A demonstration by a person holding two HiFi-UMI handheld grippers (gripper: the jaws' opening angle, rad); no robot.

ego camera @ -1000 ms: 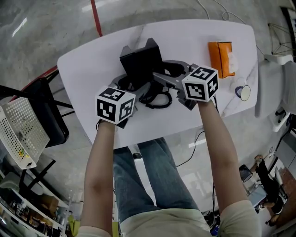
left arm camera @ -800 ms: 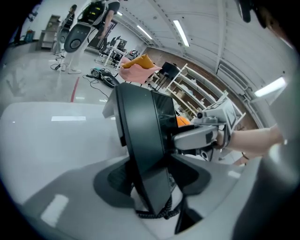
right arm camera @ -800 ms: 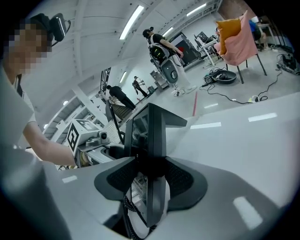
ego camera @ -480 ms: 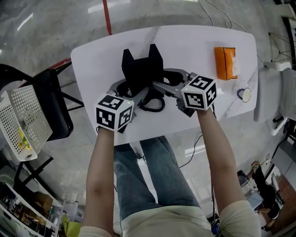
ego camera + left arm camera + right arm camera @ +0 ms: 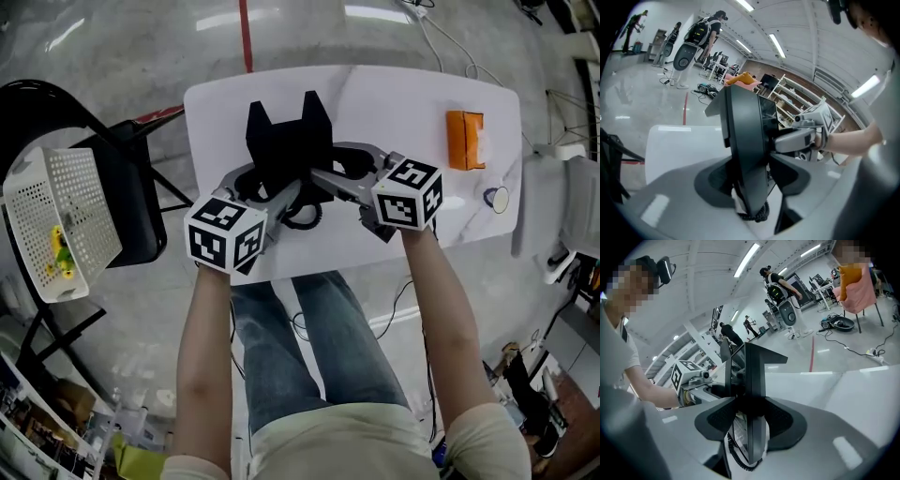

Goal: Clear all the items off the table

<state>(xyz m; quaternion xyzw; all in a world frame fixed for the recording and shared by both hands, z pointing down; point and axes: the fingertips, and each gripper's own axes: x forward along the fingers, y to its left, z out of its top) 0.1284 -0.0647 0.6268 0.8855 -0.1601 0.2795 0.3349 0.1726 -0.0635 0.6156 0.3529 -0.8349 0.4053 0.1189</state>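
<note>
Holds black device (image 5: 286, 141) higher over table (image 5: 412, 112) than a second ago, clamped in right gripper (image 5: 750, 420) and in left gripper (image 5: 752, 180) just tightened on it; risks twisting it loose or snagging cord (image 5: 736, 456) through uneven pulling.

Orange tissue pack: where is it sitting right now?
In the head view, the orange tissue pack lies on the far right part of the white table, well right of the black device, with a small round object nearest it.
</note>
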